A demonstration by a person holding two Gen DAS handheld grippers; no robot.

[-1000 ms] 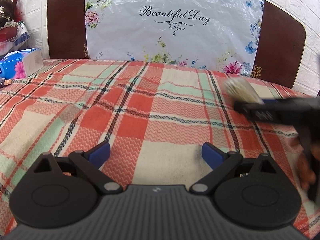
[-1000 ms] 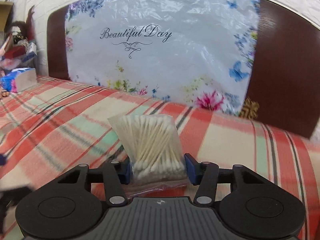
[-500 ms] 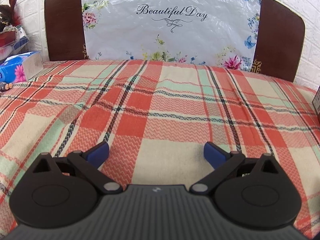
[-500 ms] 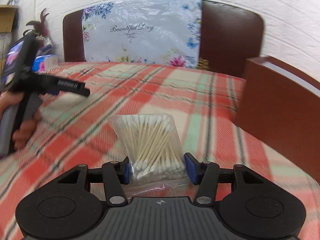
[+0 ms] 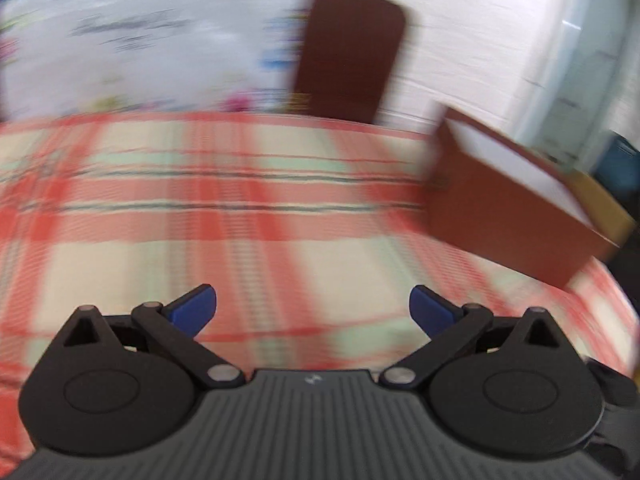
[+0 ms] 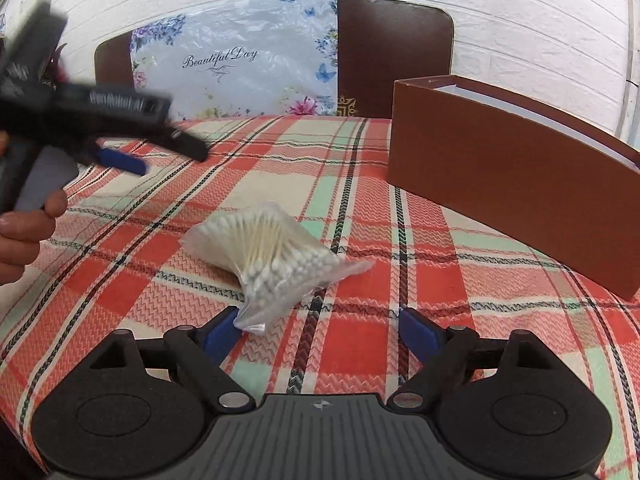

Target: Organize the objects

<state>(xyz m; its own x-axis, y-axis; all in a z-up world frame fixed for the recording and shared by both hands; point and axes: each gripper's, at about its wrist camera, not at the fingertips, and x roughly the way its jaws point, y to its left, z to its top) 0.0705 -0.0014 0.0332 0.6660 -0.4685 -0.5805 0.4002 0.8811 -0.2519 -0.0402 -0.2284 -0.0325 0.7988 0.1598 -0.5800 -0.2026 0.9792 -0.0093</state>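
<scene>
The right gripper (image 6: 316,326) is seen with its jaws opening, pinching nothing; the clear plastic bag of cotton swabs (image 6: 272,256) lies on the red, cream and green plaid cloth (image 6: 360,208), its near corner just beside the left blue pad. The left gripper (image 5: 312,308) is spread wide and empty. An open brown rectangular box (image 6: 500,176) stands to the right.

White brick-pattern wall (image 6: 520,20) behind. Dark brown rounded wooden headboard (image 6: 396,52) against it, partly covered by a clear floral plastic sheet (image 6: 240,68) printed "Beautiful Day". Bed spread with red, cream and mint plaid cloth (image 6: 360,208). Bright, even light. Left wrist view motion-blurred.
</scene>
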